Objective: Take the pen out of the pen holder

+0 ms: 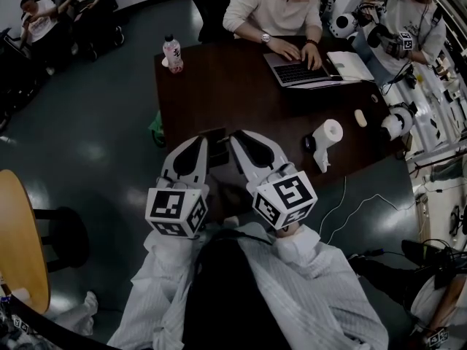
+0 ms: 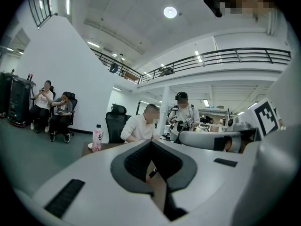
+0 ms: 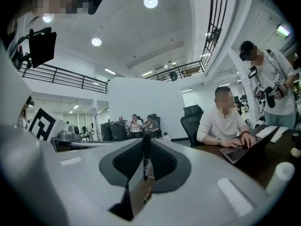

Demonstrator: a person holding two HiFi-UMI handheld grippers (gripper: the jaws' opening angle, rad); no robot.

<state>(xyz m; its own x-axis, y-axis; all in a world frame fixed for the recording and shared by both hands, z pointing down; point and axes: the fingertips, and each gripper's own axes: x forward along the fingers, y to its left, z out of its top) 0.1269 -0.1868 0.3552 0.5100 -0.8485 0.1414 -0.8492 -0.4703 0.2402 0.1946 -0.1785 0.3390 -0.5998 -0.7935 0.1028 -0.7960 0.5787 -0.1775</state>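
Observation:
A thin black pen [image 3: 145,160] stands upright between the jaws of my right gripper [image 3: 144,144], which is shut on it. In the head view the right gripper [image 1: 235,137] and left gripper [image 1: 205,141] are side by side close to my body, pointing at the near edge of the dark table [image 1: 241,97]. A small dark boxy thing [image 1: 216,132], perhaps the pen holder, sits just past both tips. The left gripper [image 2: 151,144] has its pads meeting at the tip. I see nothing pinched there. A short black piece [image 2: 153,172] shows through the gap under its jaws.
Across the table a person types on a laptop [image 1: 298,71], beside a white notebook [image 1: 350,64]. A pink bottle [image 1: 173,52] stands at the far left corner. A paper roll [image 1: 327,133] stands on the right. A round wooden table [image 1: 18,239] is at my left.

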